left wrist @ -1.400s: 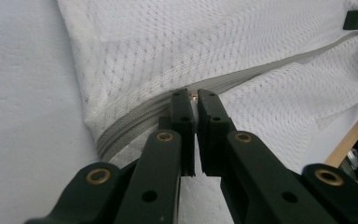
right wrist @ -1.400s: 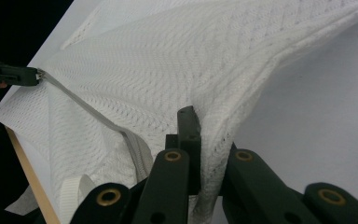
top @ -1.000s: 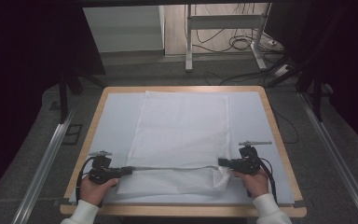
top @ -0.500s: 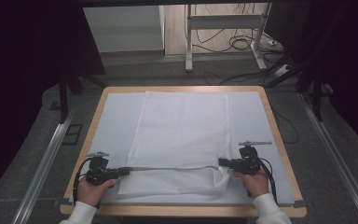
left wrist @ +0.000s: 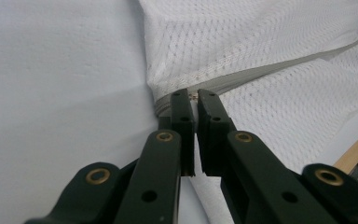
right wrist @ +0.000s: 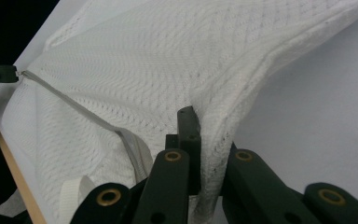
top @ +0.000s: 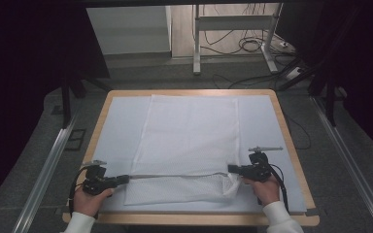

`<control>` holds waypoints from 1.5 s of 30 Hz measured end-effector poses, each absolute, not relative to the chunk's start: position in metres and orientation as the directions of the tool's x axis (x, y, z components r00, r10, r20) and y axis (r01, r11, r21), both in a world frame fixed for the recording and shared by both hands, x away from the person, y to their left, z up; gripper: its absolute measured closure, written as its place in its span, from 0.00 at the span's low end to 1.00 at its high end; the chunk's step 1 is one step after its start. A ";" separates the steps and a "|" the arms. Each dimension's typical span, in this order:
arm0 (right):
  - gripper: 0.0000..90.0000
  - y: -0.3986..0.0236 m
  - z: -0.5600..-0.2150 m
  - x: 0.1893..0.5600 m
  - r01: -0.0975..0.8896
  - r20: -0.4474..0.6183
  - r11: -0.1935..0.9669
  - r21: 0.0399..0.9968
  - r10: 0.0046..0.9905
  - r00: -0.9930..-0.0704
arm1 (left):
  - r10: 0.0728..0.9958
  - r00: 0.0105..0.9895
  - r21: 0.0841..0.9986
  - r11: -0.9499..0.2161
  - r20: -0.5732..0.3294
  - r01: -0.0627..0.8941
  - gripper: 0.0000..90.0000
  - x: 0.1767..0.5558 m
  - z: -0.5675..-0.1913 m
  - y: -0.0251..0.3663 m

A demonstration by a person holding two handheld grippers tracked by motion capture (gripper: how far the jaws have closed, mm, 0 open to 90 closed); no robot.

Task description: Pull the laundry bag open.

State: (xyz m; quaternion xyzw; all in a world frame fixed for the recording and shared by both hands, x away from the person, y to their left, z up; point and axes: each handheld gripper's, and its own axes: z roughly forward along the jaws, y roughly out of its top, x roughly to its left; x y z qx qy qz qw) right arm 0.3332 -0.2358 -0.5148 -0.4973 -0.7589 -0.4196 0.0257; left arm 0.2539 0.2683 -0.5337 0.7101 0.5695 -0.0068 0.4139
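Note:
A white mesh bag (top: 189, 136) lies flat on the white-covered table (top: 287, 141), its grey zipper (top: 175, 175) running across near the front edge. My left gripper (top: 126, 178) is shut on the zipper's left end. In the left gripper view the jaws (left wrist: 195, 95) pinch the seam where the zipper (left wrist: 270, 70) begins. My right gripper (top: 230, 169) is shut on the bag's right edge, which bunches up there. In the right gripper view the mesh (right wrist: 158, 60) is folded between its jaws (right wrist: 203, 123), hiding one fingertip. The zipper (right wrist: 74, 105) stretches away to the left gripper (right wrist: 0, 73).
The table's wooden front rim (top: 189, 218) runs close below both hands. Metal rails (top: 48, 170) lie on the floor on either side. Desk legs and cables (top: 247, 46) stand beyond the far edge.
My left gripper has edged slightly to the left with the zipper end. The right gripper and the bag look unchanged.

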 end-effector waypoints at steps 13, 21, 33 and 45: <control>0.98 -0.235 -0.516 0.334 0.777 0.453 0.164 0.607 0.733 -0.508 | 0.812 0.353 0.582 -0.020 -0.464 0.813 0.96 0.255 -0.536 0.269; 0.95 -0.233 -0.513 0.331 0.763 0.433 0.172 0.623 0.736 -0.520 | 0.820 0.366 0.599 -0.035 -0.440 0.800 0.96 0.253 -0.536 0.262; 0.41 -0.238 -0.500 0.322 0.702 0.301 0.188 0.687 0.806 -0.510 | 0.835 0.443 0.733 -0.073 -0.326 0.676 0.54 0.243 -0.513 0.244; 0.26 -0.286 -0.488 0.318 0.615 0.204 0.217 0.758 0.817 -0.540 | 0.851 0.460 0.754 -0.124 -0.253 0.645 0.33 0.277 -0.499 0.227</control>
